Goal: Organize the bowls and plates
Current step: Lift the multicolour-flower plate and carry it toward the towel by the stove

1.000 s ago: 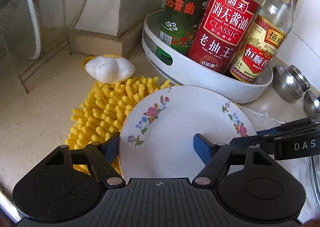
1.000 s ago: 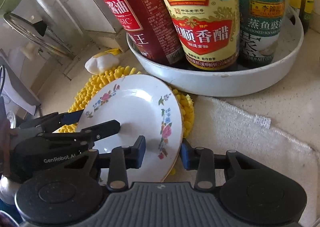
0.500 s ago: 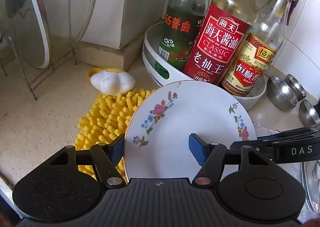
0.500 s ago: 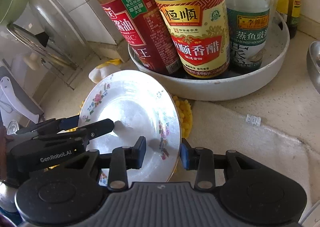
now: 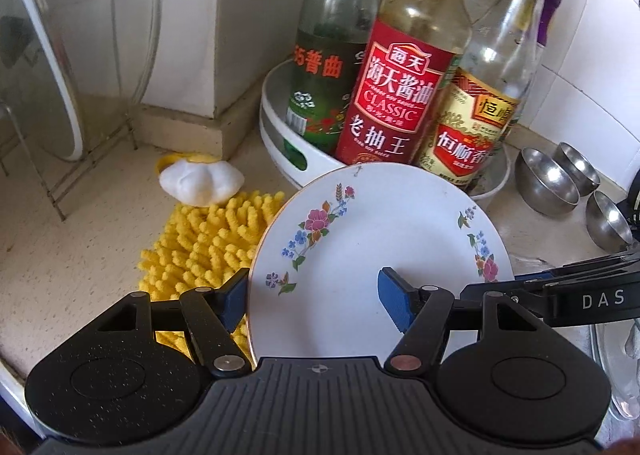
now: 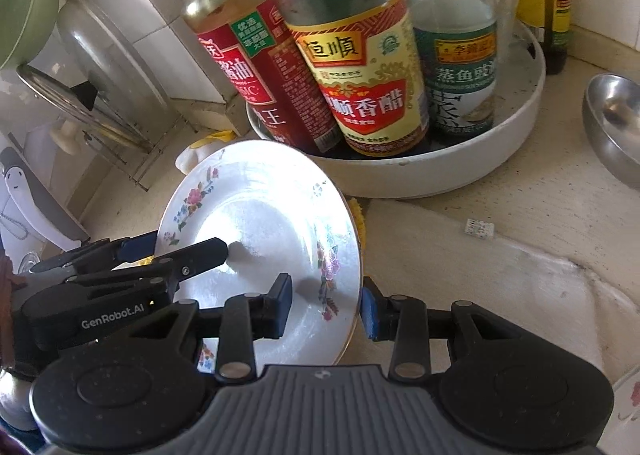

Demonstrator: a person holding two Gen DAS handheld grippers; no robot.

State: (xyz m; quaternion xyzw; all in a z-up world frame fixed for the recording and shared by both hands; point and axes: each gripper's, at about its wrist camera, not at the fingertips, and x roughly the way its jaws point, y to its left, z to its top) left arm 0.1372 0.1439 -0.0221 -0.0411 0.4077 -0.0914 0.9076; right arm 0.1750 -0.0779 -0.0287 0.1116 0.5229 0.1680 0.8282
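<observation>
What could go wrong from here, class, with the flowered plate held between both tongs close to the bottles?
1. The plate is gripped only at its thin rim by the left tongs and right tongs, so it may slip or tilt out.
2. Its far edge sits near the red-label bottle in the white tray; a forward swing could knock them.
3. If dropped, it might miss the yellow mat and chip on the counter.

The plate (image 5: 372, 255) sits mid-frame before the bottle tray (image 5: 280, 143); the mat (image 5: 208, 243) lies left, seemingly beneath it, bowls (image 5: 552, 187) right.
</observation>
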